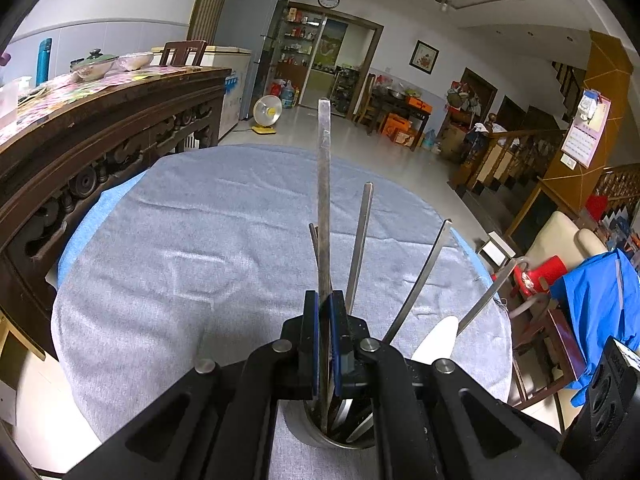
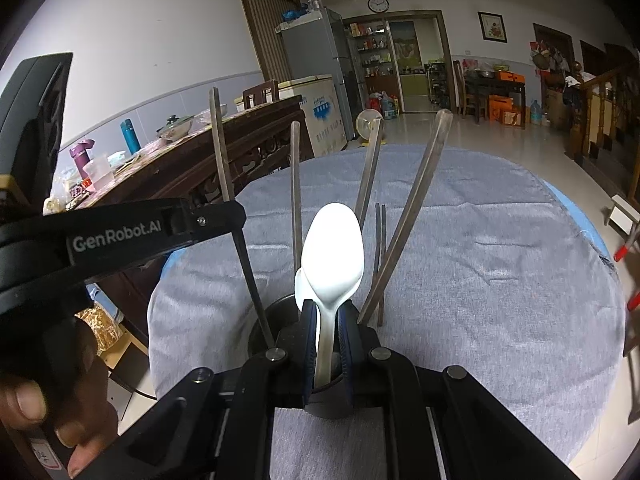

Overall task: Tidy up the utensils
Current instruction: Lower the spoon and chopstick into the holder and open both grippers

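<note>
A round metal cup (image 1: 320,436) stands on the grey cloth right below my left gripper (image 1: 325,300). That gripper is shut on a long flat steel handle (image 1: 324,184) that rises upright from the cup. Three more steel handles (image 1: 420,276) fan out of the cup to the right. In the right wrist view, my right gripper (image 2: 329,312) is shut on the stem of a white spoon (image 2: 332,252), bowl up, over the cup (image 2: 272,312). The left gripper (image 2: 230,216) shows at the left, clamped on its steel handle (image 2: 219,140). The white spoon's bowl (image 1: 436,340) peeks in beside the left gripper.
The grey cloth (image 2: 480,260) covers a round table. A carved dark wooden sideboard (image 1: 100,120) with bottles and dishes stands close on the left. A person's hand (image 2: 24,400) grips the left tool. Chairs and blue fabric (image 1: 592,304) are on the right.
</note>
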Demonstrator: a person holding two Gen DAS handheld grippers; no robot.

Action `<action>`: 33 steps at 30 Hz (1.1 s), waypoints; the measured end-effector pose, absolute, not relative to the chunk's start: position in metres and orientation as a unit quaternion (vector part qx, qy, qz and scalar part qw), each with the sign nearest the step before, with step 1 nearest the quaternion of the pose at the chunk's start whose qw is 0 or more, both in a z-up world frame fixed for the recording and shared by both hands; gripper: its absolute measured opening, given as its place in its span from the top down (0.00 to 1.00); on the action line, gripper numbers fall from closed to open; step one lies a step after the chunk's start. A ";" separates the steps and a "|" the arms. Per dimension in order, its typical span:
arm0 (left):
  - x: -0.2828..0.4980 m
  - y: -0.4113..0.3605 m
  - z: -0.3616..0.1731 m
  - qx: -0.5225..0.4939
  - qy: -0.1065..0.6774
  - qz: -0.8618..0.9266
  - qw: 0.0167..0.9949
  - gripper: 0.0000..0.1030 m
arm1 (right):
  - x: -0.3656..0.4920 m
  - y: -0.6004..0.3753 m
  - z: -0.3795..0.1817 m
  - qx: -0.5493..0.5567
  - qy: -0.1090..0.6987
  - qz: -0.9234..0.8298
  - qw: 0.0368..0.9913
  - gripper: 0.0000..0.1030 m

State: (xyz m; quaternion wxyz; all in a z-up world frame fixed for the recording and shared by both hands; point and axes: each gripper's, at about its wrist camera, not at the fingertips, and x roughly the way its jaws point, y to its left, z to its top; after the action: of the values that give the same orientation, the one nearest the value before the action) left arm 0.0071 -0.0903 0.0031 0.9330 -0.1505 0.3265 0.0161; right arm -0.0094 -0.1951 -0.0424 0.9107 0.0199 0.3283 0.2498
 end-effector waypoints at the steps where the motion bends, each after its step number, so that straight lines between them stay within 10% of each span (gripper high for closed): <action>1: 0.007 -0.090 0.003 -0.151 0.326 0.016 0.933 0.95 | -0.009 -0.195 -0.043 0.020 0.329 0.250 0.910 0.88; 33: -0.008 -0.096 -0.025 -0.131 0.342 0.006 0.930 0.95 | -0.017 -0.190 -0.058 0.007 0.349 0.259 0.901 0.88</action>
State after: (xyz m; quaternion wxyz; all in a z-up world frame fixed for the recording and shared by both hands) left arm -0.0078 -0.0956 -0.0248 0.9304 -0.1312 0.3422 0.0061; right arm -0.0171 -0.1903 -0.0580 0.9008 0.0074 0.3486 0.2588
